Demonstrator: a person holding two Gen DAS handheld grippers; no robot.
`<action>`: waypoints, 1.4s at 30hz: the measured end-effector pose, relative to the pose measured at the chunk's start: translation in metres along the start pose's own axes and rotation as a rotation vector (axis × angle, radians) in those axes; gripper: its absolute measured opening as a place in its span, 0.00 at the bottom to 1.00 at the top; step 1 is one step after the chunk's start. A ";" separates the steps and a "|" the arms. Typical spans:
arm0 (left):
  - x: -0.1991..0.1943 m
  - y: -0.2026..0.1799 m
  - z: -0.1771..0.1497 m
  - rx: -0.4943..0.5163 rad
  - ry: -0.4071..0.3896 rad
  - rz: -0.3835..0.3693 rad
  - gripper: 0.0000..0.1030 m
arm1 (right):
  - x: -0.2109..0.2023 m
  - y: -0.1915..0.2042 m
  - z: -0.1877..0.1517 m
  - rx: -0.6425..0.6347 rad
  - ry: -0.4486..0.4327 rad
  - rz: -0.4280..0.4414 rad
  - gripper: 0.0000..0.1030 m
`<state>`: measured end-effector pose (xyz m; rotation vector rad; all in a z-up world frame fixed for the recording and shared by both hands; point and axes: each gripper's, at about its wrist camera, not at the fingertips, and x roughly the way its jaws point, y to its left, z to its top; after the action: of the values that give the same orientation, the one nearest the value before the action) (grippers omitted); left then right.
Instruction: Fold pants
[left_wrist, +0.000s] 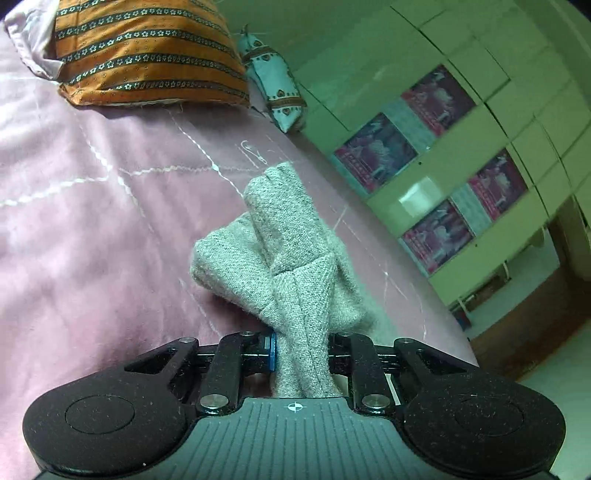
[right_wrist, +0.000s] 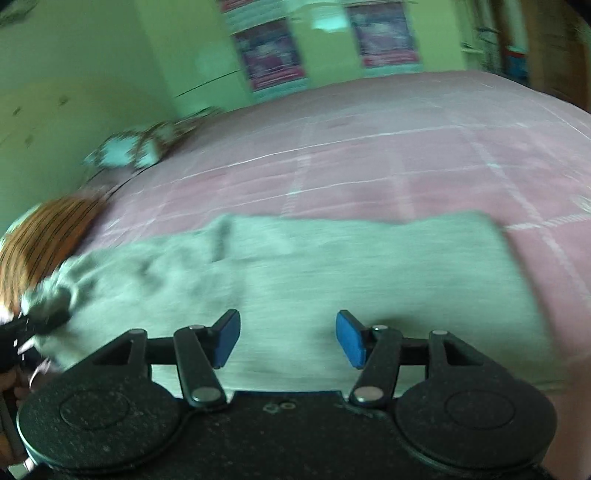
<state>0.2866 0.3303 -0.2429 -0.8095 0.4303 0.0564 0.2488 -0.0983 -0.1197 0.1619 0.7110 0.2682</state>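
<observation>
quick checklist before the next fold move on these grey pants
1. Left gripper shut on the grey pants: ok.
2. Grip is on a clean edge: not ok, the cloth is bunched and twisted.
3. Right gripper open, holding nothing, above the cloth: ok.
4. Pants lie flat on the pink bedspread: cannot tell, right view is blurred.
5. Orange pillow apart from the pants: ok in left view.

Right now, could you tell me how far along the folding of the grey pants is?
It looks early. Done: the grey knitted pants lie spread on the pink quilted bedspread, though the right wrist view is blurred. In hand: the left gripper is shut on a bunched end of the fabric. The right gripper is open above the cloth, holding nothing. Left: no finished fold shows, so the folding itself remains.
</observation>
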 end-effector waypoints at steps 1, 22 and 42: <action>0.005 0.005 0.000 -0.005 0.036 0.011 0.19 | 0.017 0.012 -0.006 -0.070 0.076 -0.054 0.53; -0.014 -0.059 0.011 0.226 0.049 0.025 0.18 | -0.051 -0.096 -0.002 0.280 -0.029 -0.129 0.62; -0.017 -0.362 -0.130 0.972 0.163 -0.213 0.18 | -0.117 -0.226 -0.026 0.525 -0.127 -0.090 0.62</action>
<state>0.3014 -0.0108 -0.0658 0.1055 0.4568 -0.3956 0.1884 -0.3468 -0.1200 0.6394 0.6488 -0.0214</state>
